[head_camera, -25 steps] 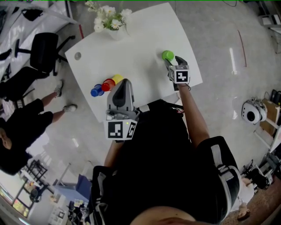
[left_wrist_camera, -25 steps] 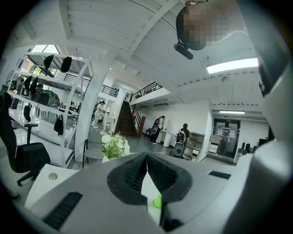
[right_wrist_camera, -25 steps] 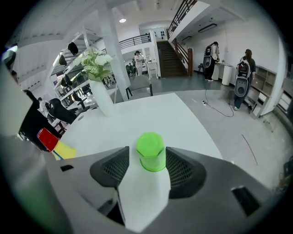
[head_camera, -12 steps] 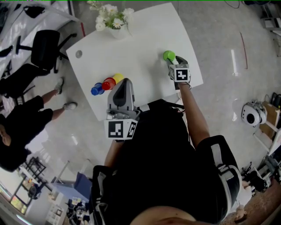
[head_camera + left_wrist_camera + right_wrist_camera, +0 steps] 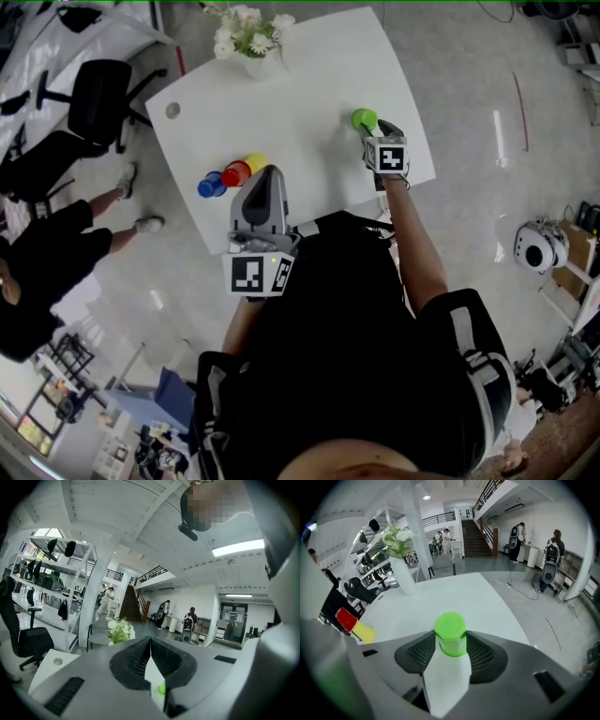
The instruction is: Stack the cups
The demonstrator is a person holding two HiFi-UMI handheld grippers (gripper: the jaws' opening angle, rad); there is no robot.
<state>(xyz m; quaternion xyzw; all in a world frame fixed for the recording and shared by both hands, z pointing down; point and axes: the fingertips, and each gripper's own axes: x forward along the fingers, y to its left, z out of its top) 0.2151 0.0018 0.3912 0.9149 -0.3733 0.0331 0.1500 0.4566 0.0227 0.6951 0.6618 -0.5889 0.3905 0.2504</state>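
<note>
Cups, four: green (image 5: 363,118), yellow (image 5: 255,162), red (image 5: 236,172), blue (image 5: 210,184)

Floor: we see glossy pale grey floor (image 5: 469,56).
Furniture: our white table (image 5: 309,75), a black office chair (image 5: 94,94) near it, metal shelving (image 5: 51,571).
Far end: white walls, a staircase (image 5: 474,531).
Light: we see one lit ceiling strip (image 5: 236,548).

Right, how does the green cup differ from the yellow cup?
The green cup stands alone, base up; the yellow cup sits beside the red cup in a row. The right hand-held gripper has its jaws, which have just been closing, against the green cup's sides; nothing holds the yellow cup. Both rest on the white table.
</note>
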